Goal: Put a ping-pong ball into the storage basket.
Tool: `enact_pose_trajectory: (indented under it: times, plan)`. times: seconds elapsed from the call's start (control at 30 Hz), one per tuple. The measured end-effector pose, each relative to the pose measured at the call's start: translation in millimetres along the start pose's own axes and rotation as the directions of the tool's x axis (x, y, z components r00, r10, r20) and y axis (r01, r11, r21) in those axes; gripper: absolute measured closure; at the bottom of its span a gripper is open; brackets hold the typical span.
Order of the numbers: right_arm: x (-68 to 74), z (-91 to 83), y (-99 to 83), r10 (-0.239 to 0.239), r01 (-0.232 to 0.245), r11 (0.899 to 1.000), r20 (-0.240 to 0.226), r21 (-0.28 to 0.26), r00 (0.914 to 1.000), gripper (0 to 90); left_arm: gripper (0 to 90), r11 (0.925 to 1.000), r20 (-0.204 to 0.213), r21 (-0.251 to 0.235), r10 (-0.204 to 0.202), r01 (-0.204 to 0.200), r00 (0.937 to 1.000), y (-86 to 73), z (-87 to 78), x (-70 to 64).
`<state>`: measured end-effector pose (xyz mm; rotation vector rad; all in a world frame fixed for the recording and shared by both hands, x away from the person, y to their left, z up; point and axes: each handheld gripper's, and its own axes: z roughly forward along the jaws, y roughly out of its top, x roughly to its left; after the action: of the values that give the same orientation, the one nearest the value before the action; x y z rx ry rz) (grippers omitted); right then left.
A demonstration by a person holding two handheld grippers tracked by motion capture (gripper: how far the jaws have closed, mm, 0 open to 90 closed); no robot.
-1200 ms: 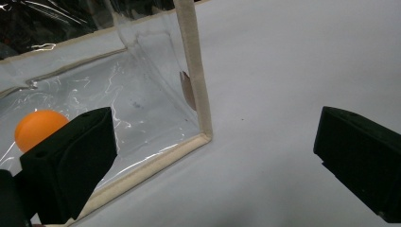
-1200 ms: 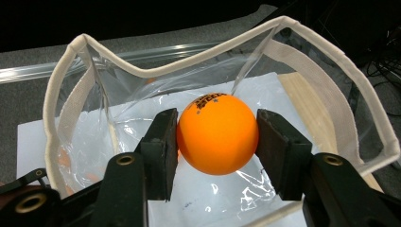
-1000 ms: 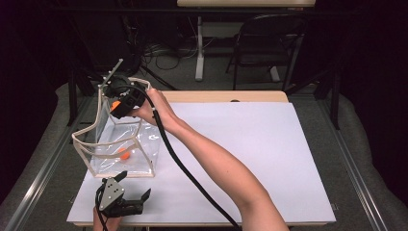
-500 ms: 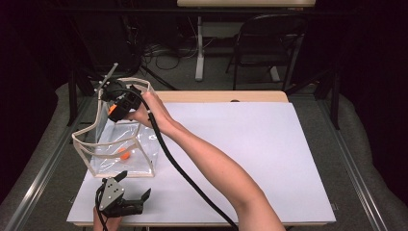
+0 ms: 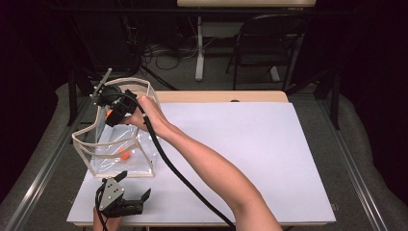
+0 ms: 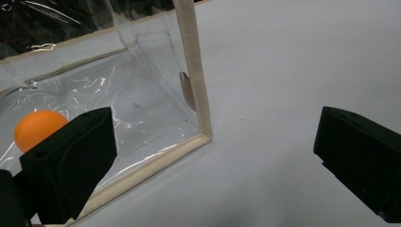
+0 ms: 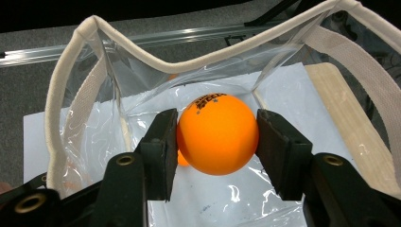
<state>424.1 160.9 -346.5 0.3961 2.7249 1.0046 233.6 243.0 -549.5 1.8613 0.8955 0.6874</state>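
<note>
A clear plastic bag (image 5: 84,144) with beige trim stands open at the table's left. One orange ball (image 5: 124,154) lies on its bottom, also seen through the wall as a ball (image 6: 33,130) in the left gripper view. My right gripper (image 5: 110,115) hovers over the bag's far rim, shut on a second orange ball (image 7: 217,135) held between both pads above the bag's mouth (image 7: 189,64). The right gripper (image 7: 217,142) points down into the bag. My left gripper (image 5: 134,184) rests open near the table's front edge, just in front of the bag's corner (image 6: 201,135), its jaws (image 6: 215,137) wide apart and empty.
A white sheet (image 5: 240,144) covers the tabletop, with a wooden strip (image 5: 216,96) along the far edge. The right forearm crosses the table diagonally from the bottom. A folding chair (image 5: 269,43) and cables sit on the floor beyond the table.
My right gripper, with the ball in it, has shifted slightly left and down over the bag's opening. The left gripper has stayed put.
</note>
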Motion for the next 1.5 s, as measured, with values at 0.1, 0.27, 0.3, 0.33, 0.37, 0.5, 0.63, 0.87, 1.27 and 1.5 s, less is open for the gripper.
enact_pose_trajectory:
  times: [0.1,0.27,0.3,0.33,0.37,0.5,0.63,0.87,1.27,1.5]
  plan:
    - [0.0,2.0,-0.2,0.002,-0.002,1.000,-0.002,0.003,1.0000,50.4,0.1,1.0000,-0.001,-0.002,-0.001,0.001,1.0000,-0.2,0.1,0.2]
    - [-0.4,5.7,-1.0,0.006,-0.006,1.000,-0.009,0.005,0.9999,49.7,0.1,1.0000,0.000,0.000,0.000,0.000,1.0000,0.0,-0.2,0.1]
    - [-0.3,6.1,-1.4,0.008,-0.008,1.000,-0.010,0.005,0.9999,45.9,0.1,1.0000,0.000,-0.001,0.000,0.000,1.0000,-0.1,-0.2,0.1]
    - [-0.4,6.3,-1.5,0.012,-0.012,1.000,-0.007,0.008,0.9999,40.5,0.1,1.0000,0.002,0.000,-0.001,0.001,1.0000,-0.1,-0.4,0.2]
    - [-1.2,6.0,-1.9,0.018,-0.017,1.000,-0.013,0.007,0.9998,37.5,0.1,1.0000,0.002,0.000,-0.001,0.001,1.0000,-0.1,-0.4,0.2]
    - [-6.2,-0.9,-5.6,0.042,-0.042,0.999,-0.017,-0.019,0.9990,26.5,0.1,1.0000,0.001,-0.001,-0.001,0.001,1.0000,-0.2,-0.1,0.1]
    - [-12.9,-13.4,-12.3,0.055,-0.055,0.997,-0.017,-0.054,0.9984,19.9,0.1,1.0000,0.000,0.002,0.000,0.000,1.0000,-0.1,0.5,-0.1]
    - [-24.4,-34.7,-27.9,0.082,-0.083,0.992,-0.017,-0.094,0.9965,13.8,0.1,1.0000,0.003,0.004,-0.003,0.003,1.0000,0.1,1.5,-0.5]
    - [-39.7,-57.5,-57.0,0.099,-0.098,0.989,0.000,-0.111,0.9951,9.5,0.1,0.9999,0.001,0.012,0.002,-0.002,1.0000,1.6,3.6,-1.8]
    - [-45.8,-68.4,-72.2,0.108,-0.105,0.988,0.016,-0.116,0.9941,8.2,0.1,0.9999,0.001,0.015,0.006,-0.006,1.0000,1.0,2.4,-1.1]
